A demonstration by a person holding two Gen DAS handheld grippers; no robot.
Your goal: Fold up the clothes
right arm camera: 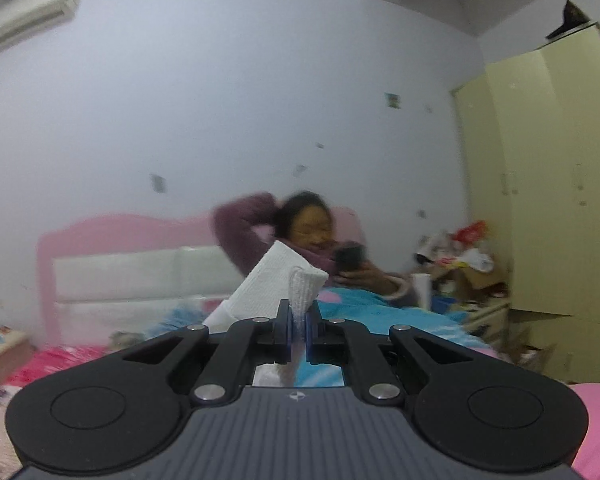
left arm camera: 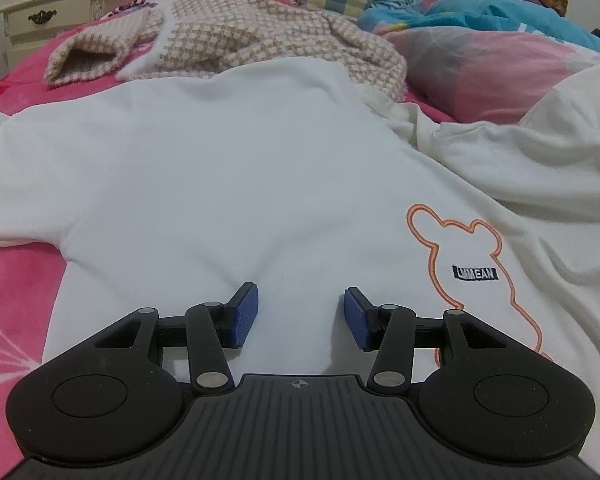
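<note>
A white sweatshirt with an orange bear outline lies spread on the pink bed. My left gripper is open and empty, its blue pads just above the sweatshirt's near part. My right gripper is shut on a ribbed white edge of the sweatshirt and holds it lifted in the air, pointing toward the headboard. Whether that edge is a cuff or the hem, I cannot tell.
A beige checked garment lies crumpled beyond the sweatshirt. A person sits under a blue quilt at the bed's head. A cream nightstand stands far left. A yellow wardrobe stands at the right.
</note>
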